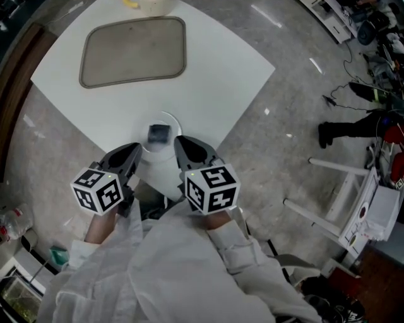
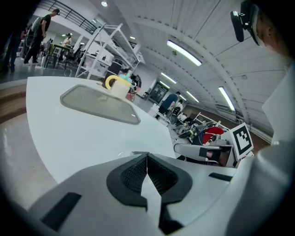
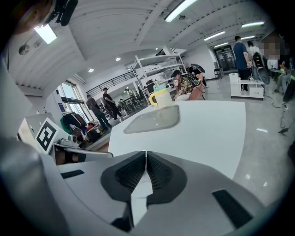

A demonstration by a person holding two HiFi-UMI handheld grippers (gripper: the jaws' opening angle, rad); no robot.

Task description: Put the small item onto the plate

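The small item (image 1: 159, 133), a dark squarish piece, appears to lie on the white plate (image 1: 172, 123), near its middle, so the placing looks done. The left hand-held gripper (image 1: 134, 150) sits just at the plate's near left side and the right hand-held gripper (image 1: 182, 142) just at its near right. In each gripper view the ribbed pads meet in a thin line with nothing between them, so both are closed and empty.

What remains, most likely, is to draw both tools clear. The plate sits close to the corner of the counter (image 1: 214, 69) nearest the person, so a knock from either nose could push it toward the edge. Lifting straight back from the plate, not sweeping across it, would keep the item settled.

The counter is white and smooth. Beyond the plate lies a shallow grey tray (image 1: 134, 50), and farther off a pale cup (image 1: 148, 5) with a yellow handle. To the plate's right the glossy grey floor (image 1: 284, 126) carries a white frame (image 1: 334, 189) and cables. The gripper views show a large workshop with strip lights, a shelving rack (image 2: 108, 41) and people standing far away.
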